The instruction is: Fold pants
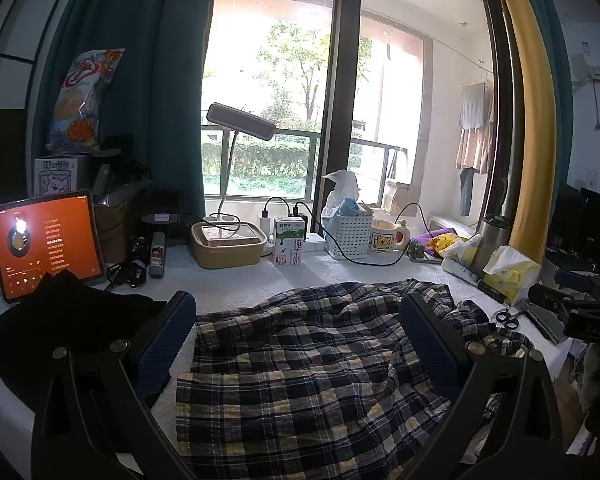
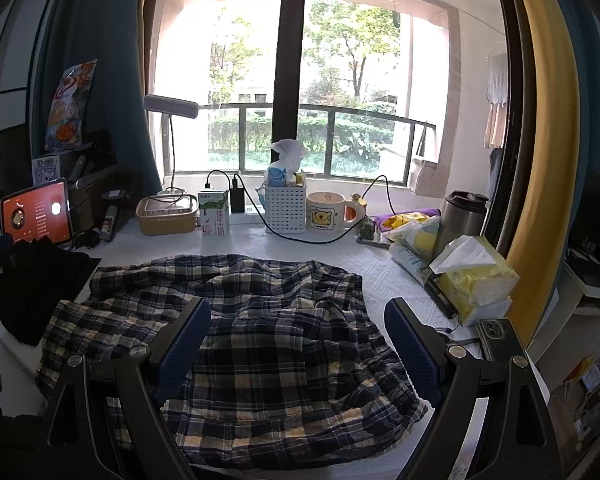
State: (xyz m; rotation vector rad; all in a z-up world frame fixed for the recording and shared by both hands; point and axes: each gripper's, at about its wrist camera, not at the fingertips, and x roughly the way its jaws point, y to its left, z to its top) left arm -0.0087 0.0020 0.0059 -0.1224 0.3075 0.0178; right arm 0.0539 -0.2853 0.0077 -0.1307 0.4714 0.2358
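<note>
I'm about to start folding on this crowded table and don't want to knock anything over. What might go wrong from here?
1. The plaid pants lie crumpled, so a fold started now would likely trap wrinkles.
2. The milk carton and mug stand just behind the cloth; a swung leg might tip them.
3. The black cable trails close to the far edge of the pants and could snag.
</note>
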